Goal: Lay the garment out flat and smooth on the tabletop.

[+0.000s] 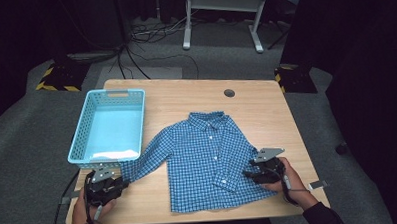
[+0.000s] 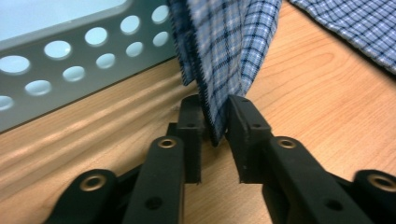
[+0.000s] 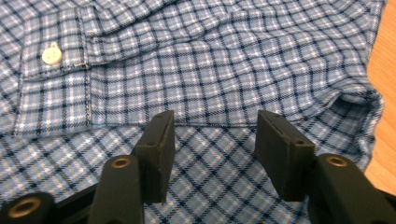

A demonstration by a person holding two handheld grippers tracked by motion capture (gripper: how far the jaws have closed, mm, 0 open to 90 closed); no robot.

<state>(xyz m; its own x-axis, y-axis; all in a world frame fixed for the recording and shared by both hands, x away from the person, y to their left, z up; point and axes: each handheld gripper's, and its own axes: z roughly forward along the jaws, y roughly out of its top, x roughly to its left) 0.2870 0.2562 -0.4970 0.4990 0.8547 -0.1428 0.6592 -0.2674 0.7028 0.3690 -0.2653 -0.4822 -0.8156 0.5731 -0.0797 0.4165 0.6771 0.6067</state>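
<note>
Basket (image 1: 108, 126) beside shirt sleeve (image 1: 147, 161)

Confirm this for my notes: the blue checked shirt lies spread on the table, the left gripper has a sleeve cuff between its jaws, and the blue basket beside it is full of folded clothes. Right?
Not quite. In the high view the basket holds no folded clothes; its floor shows bare. The shirt and the left gripper at the sleeve cuff are as stated.

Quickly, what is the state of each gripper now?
Left gripper: jaws around the shirt sleeve, grip loosening.
Right gripper: open, above the shirt.

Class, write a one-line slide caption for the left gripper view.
Left gripper with shirt sleeve between its jaws, beside the blue basket.
</note>
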